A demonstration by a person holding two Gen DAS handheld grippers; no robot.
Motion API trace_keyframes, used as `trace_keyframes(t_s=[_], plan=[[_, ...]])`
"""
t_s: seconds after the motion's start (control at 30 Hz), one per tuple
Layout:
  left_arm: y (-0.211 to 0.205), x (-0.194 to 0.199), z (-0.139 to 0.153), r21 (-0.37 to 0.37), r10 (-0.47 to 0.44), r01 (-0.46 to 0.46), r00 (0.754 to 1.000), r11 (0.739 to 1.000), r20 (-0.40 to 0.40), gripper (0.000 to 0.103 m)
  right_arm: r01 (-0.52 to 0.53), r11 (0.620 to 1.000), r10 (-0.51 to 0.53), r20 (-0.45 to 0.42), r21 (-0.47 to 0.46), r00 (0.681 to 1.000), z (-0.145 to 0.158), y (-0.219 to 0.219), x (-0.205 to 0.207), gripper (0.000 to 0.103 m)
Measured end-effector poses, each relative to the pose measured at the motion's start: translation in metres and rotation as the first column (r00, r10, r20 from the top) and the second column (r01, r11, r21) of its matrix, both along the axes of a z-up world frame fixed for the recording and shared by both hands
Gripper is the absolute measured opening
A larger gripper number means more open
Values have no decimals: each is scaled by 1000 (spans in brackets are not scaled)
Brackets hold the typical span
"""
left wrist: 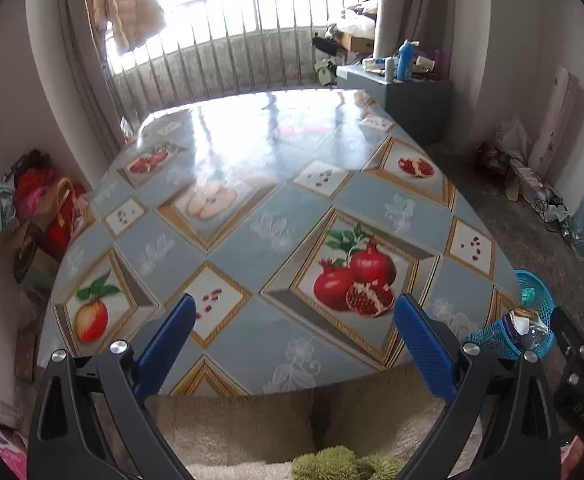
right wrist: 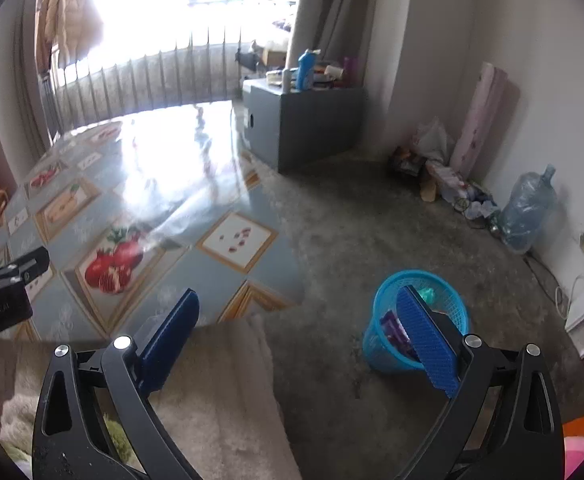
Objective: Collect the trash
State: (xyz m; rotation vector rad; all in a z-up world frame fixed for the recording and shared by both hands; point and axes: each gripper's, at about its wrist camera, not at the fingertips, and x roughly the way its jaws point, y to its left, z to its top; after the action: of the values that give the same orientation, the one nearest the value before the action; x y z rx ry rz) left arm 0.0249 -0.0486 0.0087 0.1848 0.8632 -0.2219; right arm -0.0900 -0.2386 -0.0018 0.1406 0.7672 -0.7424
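Left tongs (left wrist: 293,320) are released over the surface (left wrist: 252,200), grasping nothing. Right tongs (right wrist: 299,320) are released and empty, above the floor (right wrist: 371,220) beside the bin (right wrist: 383,356), which holds trash (right wrist: 391,326).

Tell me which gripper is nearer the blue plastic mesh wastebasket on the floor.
Right. The right gripper hangs open beside the table edge with the blue plastic mesh wastebasket just beyond its fingers; the left gripper is open over the fruit-patterned tablecloth, the basket off to its right.
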Motion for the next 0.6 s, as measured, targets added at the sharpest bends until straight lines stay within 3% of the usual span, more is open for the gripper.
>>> trace_keyframes(t_s=[0.13,0.6], plan=[[5,1,-6,4,45,-45,999,999,-18,97,-16,1000,16,-84,1,996,-14,8,3,95],[-3,1,-13,27,35,-34,999,999,-35,97,28,999,-24,-138,29,990,-23,15,-2,95]])
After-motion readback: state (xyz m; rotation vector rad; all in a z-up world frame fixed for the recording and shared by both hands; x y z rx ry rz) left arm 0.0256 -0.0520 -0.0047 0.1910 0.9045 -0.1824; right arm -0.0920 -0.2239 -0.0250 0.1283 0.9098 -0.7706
